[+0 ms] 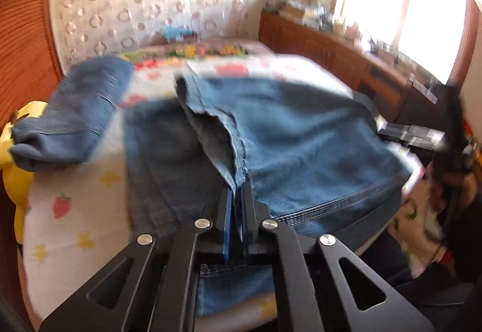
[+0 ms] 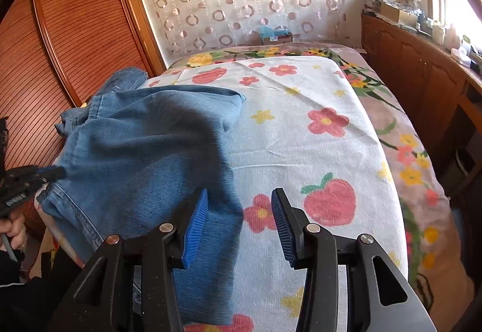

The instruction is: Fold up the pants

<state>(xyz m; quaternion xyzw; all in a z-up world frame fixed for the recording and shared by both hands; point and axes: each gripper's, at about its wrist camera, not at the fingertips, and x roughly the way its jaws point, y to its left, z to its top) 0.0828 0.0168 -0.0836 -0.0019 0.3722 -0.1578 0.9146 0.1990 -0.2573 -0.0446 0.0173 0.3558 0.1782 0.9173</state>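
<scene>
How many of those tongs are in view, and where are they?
2. The left tongs are shut on an edge of the jeans. The right tongs are open, over the jeans' corner and the flowered towel. None seems hidden.

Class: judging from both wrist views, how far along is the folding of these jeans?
Partly done: the jeans lie doubled over on the flowered towel. In hand: the left gripper pinches a denim edge, while the right gripper is open, holding nothing. Left: laying that edge down and smoothing the rumpled layers.
</scene>
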